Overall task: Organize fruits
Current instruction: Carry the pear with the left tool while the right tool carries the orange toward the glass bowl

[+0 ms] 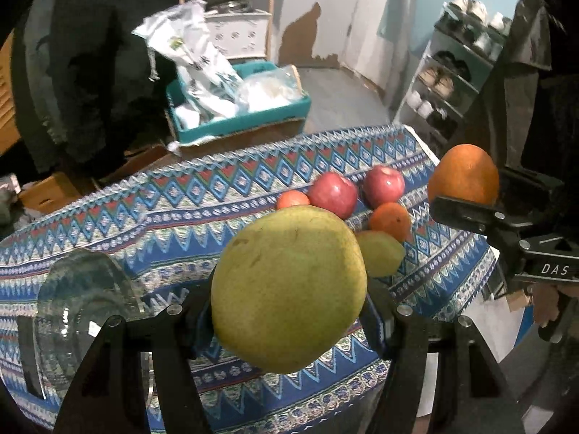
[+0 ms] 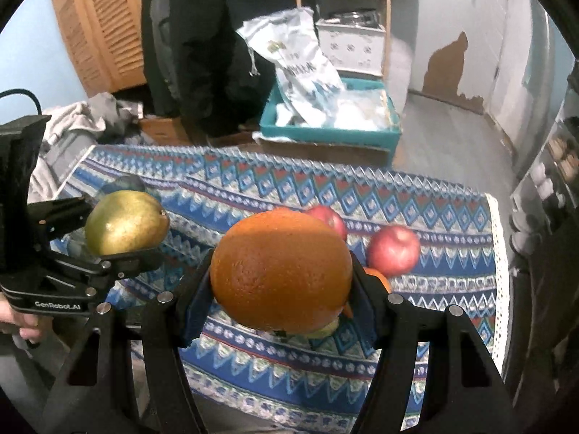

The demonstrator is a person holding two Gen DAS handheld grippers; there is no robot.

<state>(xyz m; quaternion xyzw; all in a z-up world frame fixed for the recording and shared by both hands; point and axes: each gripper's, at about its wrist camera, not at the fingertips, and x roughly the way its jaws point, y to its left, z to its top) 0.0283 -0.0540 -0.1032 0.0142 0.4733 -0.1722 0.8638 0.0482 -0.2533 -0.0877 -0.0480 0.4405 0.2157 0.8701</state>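
My left gripper (image 1: 289,307) is shut on a large green pear (image 1: 289,285) and holds it above the patterned tablecloth (image 1: 152,224). The pear also shows in the right wrist view (image 2: 125,222). My right gripper (image 2: 280,289) is shut on a big orange (image 2: 282,267), held above the cloth; the orange also shows in the left wrist view (image 1: 465,173). On the cloth lie two red apples (image 1: 333,193) (image 1: 383,184), two small oranges (image 1: 391,218) (image 1: 293,199) and a second green pear (image 1: 381,253). A clear glass bowl (image 1: 76,307) stands at the lower left.
Behind the table a teal box (image 1: 239,115) on cardboard holds plastic bags. A shoe rack (image 1: 452,72) stands at the right, a wooden shelf (image 2: 343,11) at the back. A person in dark clothes (image 2: 217,36) stands behind the table.
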